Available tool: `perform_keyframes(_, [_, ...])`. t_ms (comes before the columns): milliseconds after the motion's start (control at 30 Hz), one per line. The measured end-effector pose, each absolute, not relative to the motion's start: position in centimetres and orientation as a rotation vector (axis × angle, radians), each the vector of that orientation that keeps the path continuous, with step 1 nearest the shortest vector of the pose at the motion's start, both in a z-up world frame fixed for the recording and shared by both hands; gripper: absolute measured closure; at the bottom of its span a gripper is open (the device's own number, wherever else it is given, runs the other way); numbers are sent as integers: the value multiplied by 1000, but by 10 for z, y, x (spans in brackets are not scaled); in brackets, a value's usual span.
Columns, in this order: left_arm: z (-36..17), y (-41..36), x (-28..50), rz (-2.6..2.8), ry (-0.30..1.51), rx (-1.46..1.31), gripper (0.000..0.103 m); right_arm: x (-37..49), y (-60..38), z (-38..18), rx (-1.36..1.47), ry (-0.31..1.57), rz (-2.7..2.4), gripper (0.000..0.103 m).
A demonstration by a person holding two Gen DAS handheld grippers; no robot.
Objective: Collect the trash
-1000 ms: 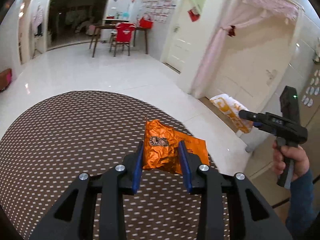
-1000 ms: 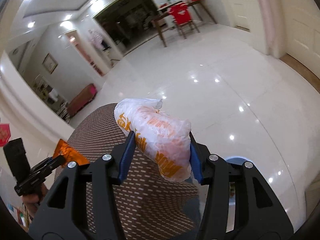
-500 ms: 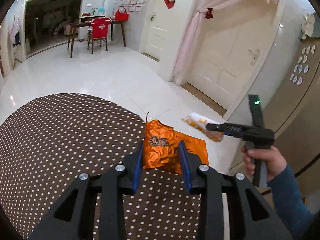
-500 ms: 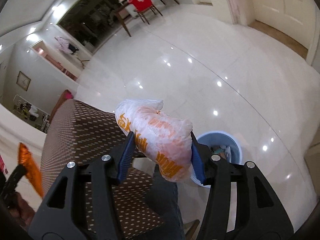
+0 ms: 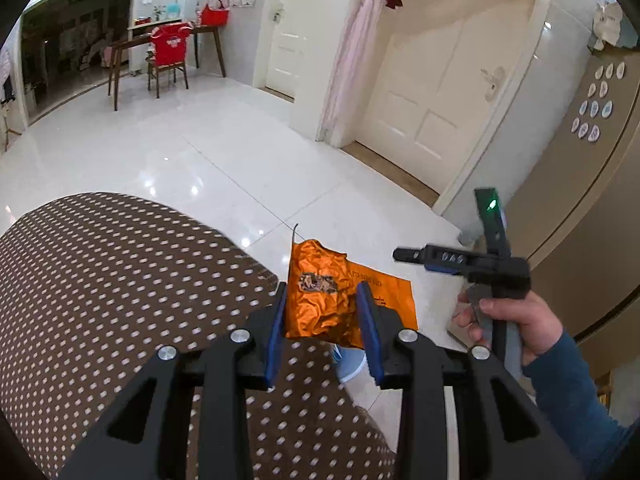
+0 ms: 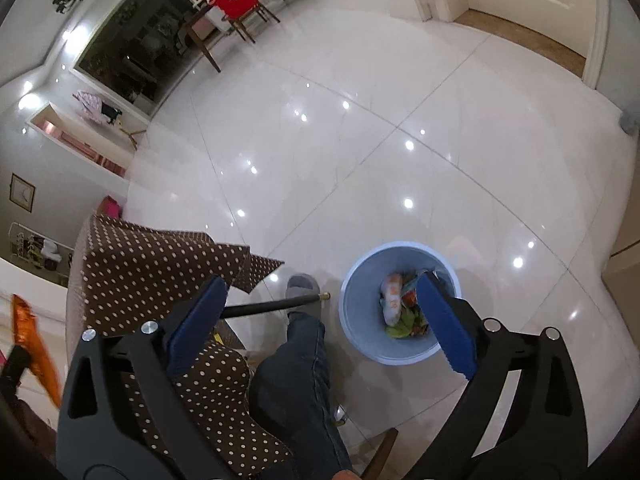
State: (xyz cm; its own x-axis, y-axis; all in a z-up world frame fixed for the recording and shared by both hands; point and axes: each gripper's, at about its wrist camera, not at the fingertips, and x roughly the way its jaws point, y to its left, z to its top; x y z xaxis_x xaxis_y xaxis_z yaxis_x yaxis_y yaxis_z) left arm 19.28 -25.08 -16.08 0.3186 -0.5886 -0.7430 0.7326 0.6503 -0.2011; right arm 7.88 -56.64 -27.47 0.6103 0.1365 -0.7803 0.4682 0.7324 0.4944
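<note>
My left gripper (image 5: 322, 312) is shut on a crumpled orange foil wrapper (image 5: 320, 300) and holds it above the edge of the brown polka-dot table (image 5: 120, 280). The wrapper also shows at the far left of the right wrist view (image 6: 34, 352). My right gripper (image 6: 320, 316) is open and empty above the floor, next to a light blue trash bin (image 6: 360, 320). A white bag with orange print (image 6: 392, 292) lies inside the bin with other wrappers. The right gripper also shows in the left wrist view (image 5: 404, 255), held by a hand.
The polka-dot tablecloth (image 6: 152, 256) hangs at the left. The person's leg in jeans (image 6: 296, 380) and grey slipper (image 6: 302, 288) stand between table and bin. A black table leg (image 6: 272, 306) crosses there. The floor (image 6: 400, 120) is glossy white tile.
My right gripper swung down over the bin, opened and let go of the white bag, which now lies in the bin. My left gripper still holds the orange wrapper.
</note>
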Motion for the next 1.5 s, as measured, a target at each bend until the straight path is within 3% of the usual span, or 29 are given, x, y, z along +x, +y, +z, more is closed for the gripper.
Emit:
perform_keyframes(500, [-212,-347,207,-937,1009,403,67,60,-596,-225,759,767,-219,9])
perform_keyframes(533, [-215,-353,207,-936,1025,422,61,57,-598,-224,760,764,-220,9])
perform_keyframes(600, [-221,-362,211,-910,1048,448,23,54,-599,-221,759,757,-224,9])
perform_keyframes(633, [-222,-362,214,-891,1036,441,19,53,-599,-221,759,755,-225,9])
perform_keyframes(1067, [-168,-313,206,-825,894,308,9,44,-575,-205,727,746,-216,6])
perform_keyframes(1500, [-86,-218,140,-608,646,215,6,34,-477,-110,518,674,-106,6])
